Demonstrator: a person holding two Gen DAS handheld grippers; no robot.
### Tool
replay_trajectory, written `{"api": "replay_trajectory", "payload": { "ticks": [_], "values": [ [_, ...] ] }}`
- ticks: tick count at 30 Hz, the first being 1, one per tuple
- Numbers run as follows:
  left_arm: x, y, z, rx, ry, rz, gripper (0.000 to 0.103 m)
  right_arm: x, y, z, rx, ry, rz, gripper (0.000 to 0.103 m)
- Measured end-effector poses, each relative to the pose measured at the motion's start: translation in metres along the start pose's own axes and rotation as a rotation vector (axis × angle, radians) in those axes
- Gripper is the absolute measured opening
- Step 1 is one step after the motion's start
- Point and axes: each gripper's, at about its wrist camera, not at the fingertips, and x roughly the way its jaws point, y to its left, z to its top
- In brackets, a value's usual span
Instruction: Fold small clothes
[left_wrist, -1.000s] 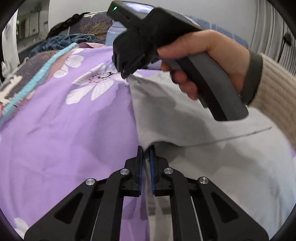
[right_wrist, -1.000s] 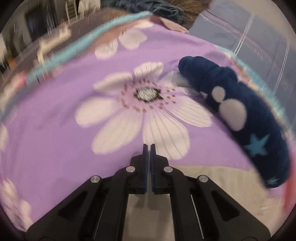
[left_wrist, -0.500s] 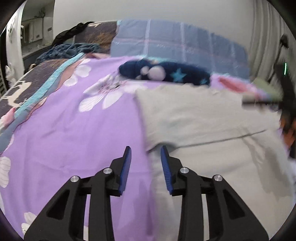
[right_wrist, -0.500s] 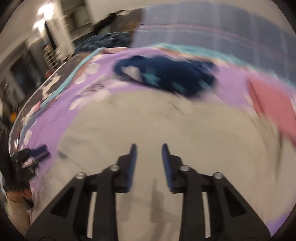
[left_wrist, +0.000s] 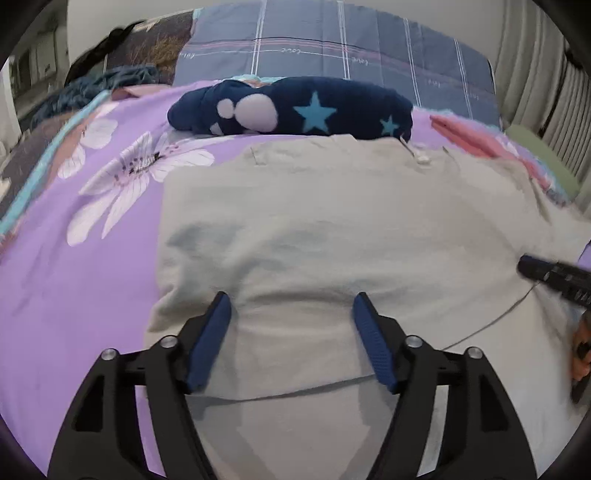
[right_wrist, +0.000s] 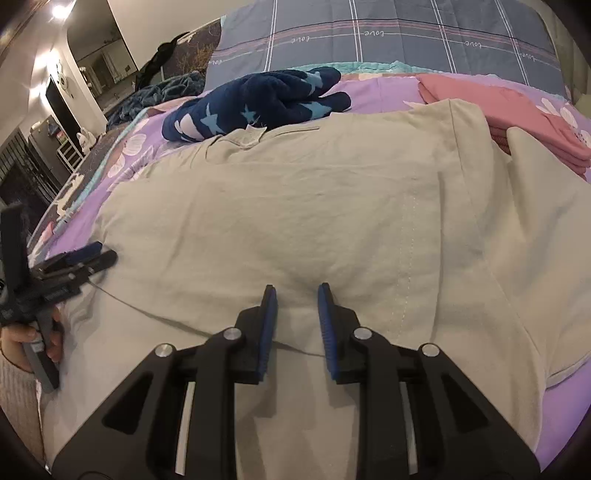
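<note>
A beige garment (left_wrist: 332, 229) lies spread on the purple flowered bedspread (left_wrist: 74, 258), with one part folded over the rest. It also fills the right wrist view (right_wrist: 314, 206). My left gripper (left_wrist: 291, 306) is wide open and empty just above the folded edge. My right gripper (right_wrist: 295, 295) is open and empty over the garment's middle. The left gripper shows at the left edge of the right wrist view (right_wrist: 85, 254). The right gripper shows at the right edge of the left wrist view (left_wrist: 546, 273).
A navy fleece item with stars (left_wrist: 295, 107) lies beyond the garment's far edge, also in the right wrist view (right_wrist: 255, 103). Folded pink clothes (right_wrist: 517, 107) lie at the far right. A grey-blue checked pillow (left_wrist: 332, 48) sits at the head of the bed.
Both grippers were shut on the garment's edge a second ago. They have opened, let it go and drawn back. The right gripper moved from the far left corner to the right side.
</note>
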Motion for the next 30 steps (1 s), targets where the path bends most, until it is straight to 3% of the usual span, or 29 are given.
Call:
{"api": "replay_trajectory", "payload": {
  "ticks": [1, 3, 4, 5, 7, 10, 13, 15, 17, 21, 25, 30],
  "values": [
    [0.000, -0.003, 0.000, 0.014, 0.004, 0.027, 0.078, -0.004, -0.002, 0.001, 0.009, -0.006, 0.014, 0.024],
    [0.004, -0.006, 0.002, 0.020, 0.014, 0.105, 0.097, -0.014, -0.015, 0.002, 0.069, -0.011, 0.070, 0.023],
    [0.005, -0.004, 0.001, 0.004, 0.023, 0.124, 0.101, -0.026, -0.025, 0.001, 0.105, -0.021, 0.082, 0.024],
    [0.006, 0.004, 0.001, -0.035, 0.027, 0.104, 0.102, -0.037, -0.034, 0.002, 0.136, -0.041, 0.090, 0.027],
    [0.004, 0.011, 0.000, -0.061, 0.023, 0.067, 0.102, -0.072, -0.060, 0.002, 0.185, -0.112, 0.102, 0.044],
    [0.004, 0.008, 0.000, -0.047, 0.023, 0.084, 0.102, -0.140, -0.121, 0.005, 0.236, -0.266, 0.015, 0.046],
    [0.003, 0.006, -0.001, -0.036, 0.016, 0.100, 0.102, -0.212, -0.212, 0.003, 0.347, -0.404, -0.155, 0.046],
    [0.003, 0.007, -0.001, -0.042, 0.014, 0.093, 0.102, -0.242, -0.268, -0.004, 0.477, -0.437, -0.241, 0.046],
    [0.003, 0.006, -0.001, -0.038, 0.014, 0.097, 0.102, -0.264, -0.331, -0.016, 0.641, -0.439, -0.261, 0.046],
    [0.004, 0.006, -0.001, -0.039, 0.014, 0.097, 0.102, -0.273, -0.408, -0.044, 0.889, -0.463, -0.166, 0.046],
    [0.004, 0.006, -0.001, -0.040, 0.014, 0.096, 0.102, -0.255, -0.430, -0.049, 0.971, -0.479, -0.040, 0.046],
    [0.004, 0.006, -0.001, -0.041, 0.014, 0.094, 0.102, -0.232, -0.430, -0.045, 0.988, -0.406, -0.103, 0.046]
  ]
}}
